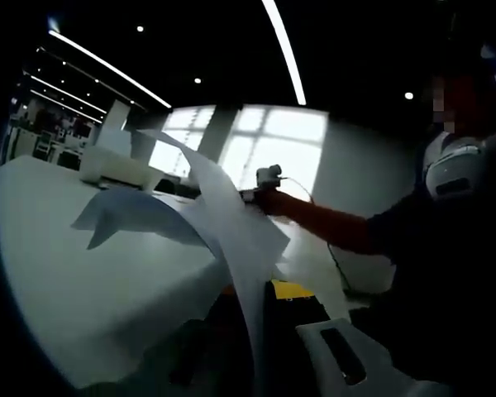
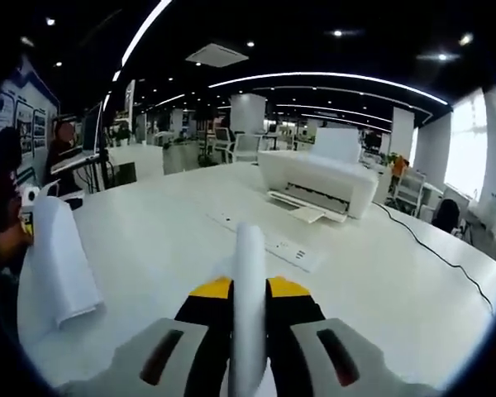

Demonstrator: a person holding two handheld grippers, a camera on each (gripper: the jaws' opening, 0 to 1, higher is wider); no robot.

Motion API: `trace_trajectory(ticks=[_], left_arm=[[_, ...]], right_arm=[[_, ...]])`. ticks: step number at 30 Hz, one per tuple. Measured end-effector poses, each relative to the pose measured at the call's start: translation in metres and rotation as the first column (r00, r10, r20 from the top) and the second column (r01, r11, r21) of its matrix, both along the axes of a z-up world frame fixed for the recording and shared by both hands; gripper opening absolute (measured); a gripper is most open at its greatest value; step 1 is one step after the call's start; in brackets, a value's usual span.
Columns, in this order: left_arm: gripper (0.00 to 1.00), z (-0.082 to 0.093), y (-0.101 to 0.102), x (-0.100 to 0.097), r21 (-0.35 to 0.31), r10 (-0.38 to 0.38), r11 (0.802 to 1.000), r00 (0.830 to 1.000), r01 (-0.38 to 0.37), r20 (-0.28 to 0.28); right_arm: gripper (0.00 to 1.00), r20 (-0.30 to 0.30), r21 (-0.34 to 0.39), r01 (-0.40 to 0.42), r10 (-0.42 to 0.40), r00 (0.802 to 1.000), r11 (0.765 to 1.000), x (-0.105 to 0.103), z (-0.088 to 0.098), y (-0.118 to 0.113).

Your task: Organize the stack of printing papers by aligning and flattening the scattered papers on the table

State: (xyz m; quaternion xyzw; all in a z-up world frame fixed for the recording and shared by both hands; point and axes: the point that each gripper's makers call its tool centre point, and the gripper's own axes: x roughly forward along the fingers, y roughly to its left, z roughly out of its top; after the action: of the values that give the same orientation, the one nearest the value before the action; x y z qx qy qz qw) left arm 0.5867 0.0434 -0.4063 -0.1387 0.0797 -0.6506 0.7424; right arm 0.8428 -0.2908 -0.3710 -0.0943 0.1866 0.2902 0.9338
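We see both grippers clamped on the papers (image 1: 231,223): in the left gripper view the left gripper (image 1: 260,331) has its jaws pinched on the sheet edge, the sheets arcing up off the white table (image 1: 83,281) toward the person's hand (image 1: 273,201). In the right gripper view the right gripper (image 2: 248,331) nips a sheet edge-on between its jaws, and more paper curls at the table's left edge, printer (image 2: 318,182) and power strip (image 2: 269,240) sitting beyond.

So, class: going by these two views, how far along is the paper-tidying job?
Nothing looks finished. In hand: the left gripper and right gripper each pinch the curling sheets, lifted above the table. Left: squaring the edges and laying the sheets flat beside the printer.
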Motion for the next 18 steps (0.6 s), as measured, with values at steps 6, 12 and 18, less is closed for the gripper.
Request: trace_trajectory(ticks=[6,12,18], left_arm=[[0.06,0.000,0.000,0.000,0.000,-0.001,1.000,1.000,0.001,-0.002],[0.06,0.000,-0.001,0.000,0.003,-0.001,1.000,1.000,0.001,-0.002],[0.06,0.000,-0.002,-0.001,0.003,-0.001,1.000,1.000,0.001,-0.002]], right_arm=[[0.10,0.004,-0.009,-0.012,0.012,1.000,1.000,-0.004,0.005,0.000],[0.10,0.008,-0.012,-0.035,0.035,0.999,0.999,-0.011,0.014,0.002],[0.10,0.015,-0.025,-0.085,0.085,0.996,0.996,-0.022,0.027,0.008]])
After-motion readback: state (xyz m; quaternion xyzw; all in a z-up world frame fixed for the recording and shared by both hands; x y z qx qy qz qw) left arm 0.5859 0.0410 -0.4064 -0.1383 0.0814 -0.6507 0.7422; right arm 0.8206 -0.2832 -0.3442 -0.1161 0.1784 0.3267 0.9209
